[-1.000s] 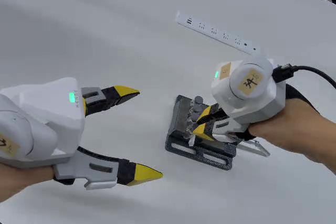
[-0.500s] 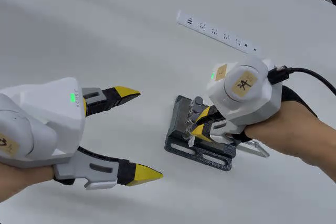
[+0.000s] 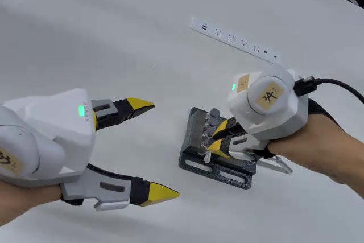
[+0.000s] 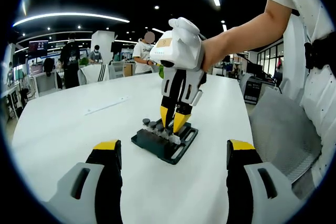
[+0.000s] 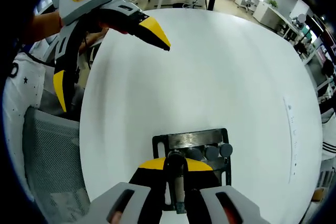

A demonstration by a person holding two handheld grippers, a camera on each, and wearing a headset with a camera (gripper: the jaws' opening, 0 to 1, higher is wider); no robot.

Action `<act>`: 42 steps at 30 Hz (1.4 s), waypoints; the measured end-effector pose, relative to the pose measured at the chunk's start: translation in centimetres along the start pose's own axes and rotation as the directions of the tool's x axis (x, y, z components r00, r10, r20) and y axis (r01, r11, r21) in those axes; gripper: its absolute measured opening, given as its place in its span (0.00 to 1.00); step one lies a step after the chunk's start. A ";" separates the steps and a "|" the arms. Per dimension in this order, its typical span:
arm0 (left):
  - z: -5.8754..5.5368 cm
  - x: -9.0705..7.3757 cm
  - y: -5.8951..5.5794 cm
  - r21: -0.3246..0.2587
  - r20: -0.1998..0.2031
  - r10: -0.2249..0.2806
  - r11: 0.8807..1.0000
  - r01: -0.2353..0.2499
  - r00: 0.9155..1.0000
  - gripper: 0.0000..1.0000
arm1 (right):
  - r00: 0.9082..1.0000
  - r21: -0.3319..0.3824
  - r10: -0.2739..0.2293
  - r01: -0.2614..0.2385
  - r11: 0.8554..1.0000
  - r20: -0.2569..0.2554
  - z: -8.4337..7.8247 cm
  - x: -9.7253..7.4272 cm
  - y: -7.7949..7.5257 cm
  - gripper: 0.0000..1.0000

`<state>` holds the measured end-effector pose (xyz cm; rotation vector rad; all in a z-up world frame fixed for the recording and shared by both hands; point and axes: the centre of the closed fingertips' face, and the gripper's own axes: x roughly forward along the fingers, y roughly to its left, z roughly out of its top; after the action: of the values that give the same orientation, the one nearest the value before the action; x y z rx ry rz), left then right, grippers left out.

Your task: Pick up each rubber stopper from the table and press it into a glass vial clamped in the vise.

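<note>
A black vise (image 3: 199,165) sits on the white table and clamps a row of glass vials. Three of them carry grey rubber stoppers (image 3: 214,113). My right gripper (image 3: 219,136) points down onto the near end of the row. In the right gripper view its yellow-tipped jaws (image 5: 177,164) are shut on a dark stopper (image 5: 176,157) at the mouth of a clear vial (image 5: 179,188), with the stoppered vials (image 5: 210,152) beside it. My left gripper (image 3: 153,149) hovers open to the left of the vise, holding nothing. In the left gripper view the vise (image 4: 155,144) and the right gripper (image 4: 174,120) lie straight ahead.
A white power strip (image 3: 233,37) lies farther back on the table. A black cable (image 3: 341,85) runs off the right gripper. The vise's metal handle (image 3: 278,165) sticks out to the right. A grey mesh chair (image 4: 283,129) stands by the table edge.
The head camera has shifted a little. The right gripper stays at the vise, tilted slightly and a touch lower. The left gripper remains open in place.
</note>
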<state>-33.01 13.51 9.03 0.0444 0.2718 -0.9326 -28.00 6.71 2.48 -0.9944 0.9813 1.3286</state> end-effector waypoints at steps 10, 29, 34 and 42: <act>-0.3 -0.1 -0.1 -0.003 -0.005 0.000 1.000 0.000 1.000 0.81 | 1.000 0.014 0.005 -0.005 1.000 0.017 -0.1 -0.1 0.2 0.09; -0.2 0.0 -0.2 -0.004 -0.003 -0.002 1.000 0.002 1.000 0.81 | 0.997 0.052 -0.017 0.013 0.999 0.079 0.2 -1.6 -0.4 0.03; -0.2 0.0 -0.2 -0.004 -0.003 -0.001 1.000 0.001 1.000 0.81 | 0.996 0.056 -0.004 -0.002 0.998 0.092 0.6 -1.7 -0.2 0.01; -0.3 -0.1 -0.1 -0.006 -0.004 0.000 1.000 0.000 1.000 0.81 | 0.997 0.049 0.013 -0.017 0.999 0.079 0.4 -1.0 0.1 0.00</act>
<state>-33.22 13.56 8.79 0.0409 0.2779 -0.9323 -28.08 6.75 3.59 -0.8923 0.9593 1.3391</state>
